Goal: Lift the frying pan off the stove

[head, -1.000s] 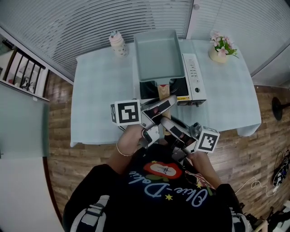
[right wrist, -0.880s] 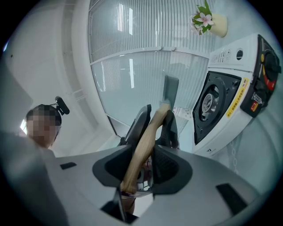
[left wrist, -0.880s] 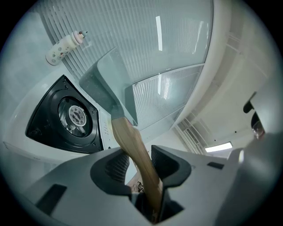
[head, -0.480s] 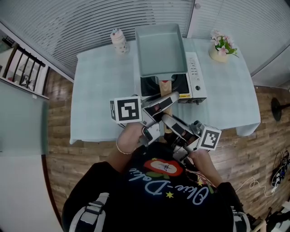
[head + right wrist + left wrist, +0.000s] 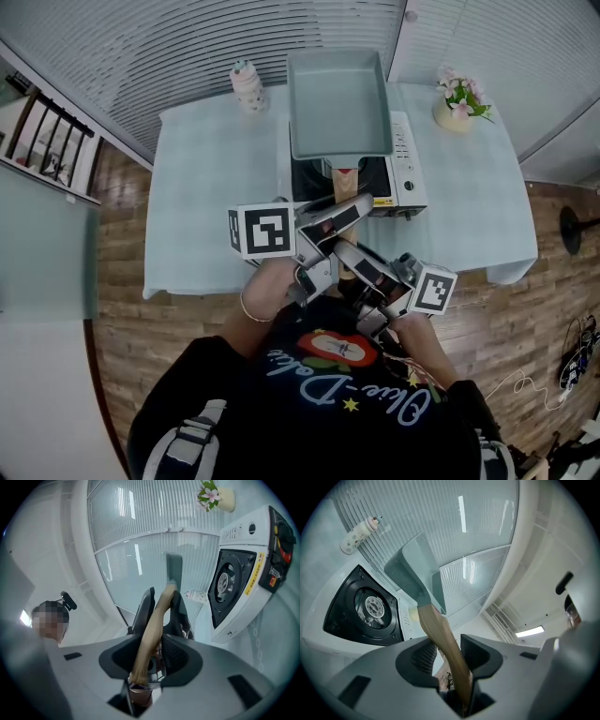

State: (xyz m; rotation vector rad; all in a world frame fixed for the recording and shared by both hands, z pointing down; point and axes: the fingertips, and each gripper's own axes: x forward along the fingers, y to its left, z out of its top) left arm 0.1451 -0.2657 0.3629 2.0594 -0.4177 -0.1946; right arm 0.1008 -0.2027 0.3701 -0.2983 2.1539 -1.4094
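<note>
A rectangular teal frying pan (image 5: 337,103) with a wooden handle (image 5: 347,183) hangs above the white single-burner stove (image 5: 405,169), apart from the black burner (image 5: 370,606). My left gripper (image 5: 349,211) is shut on the handle (image 5: 440,634) just behind the pan (image 5: 412,571). My right gripper (image 5: 345,255) holds the handle's near end (image 5: 152,630); its jaws are closing with the wood between them. In the right gripper view the left gripper (image 5: 161,611) clasps the handle further up, and the stove (image 5: 234,583) lies to the right.
A pale blue cloth covers the table (image 5: 206,187). A small patterned bottle (image 5: 247,86) stands at the back left. A pot of pink flowers (image 5: 457,98) stands at the back right. Slatted blinds run behind the table, and wooden floor surrounds it.
The pan has risen and drifted back from the stove with both grippers on its handle. More of the black burner shows beneath it now.
</note>
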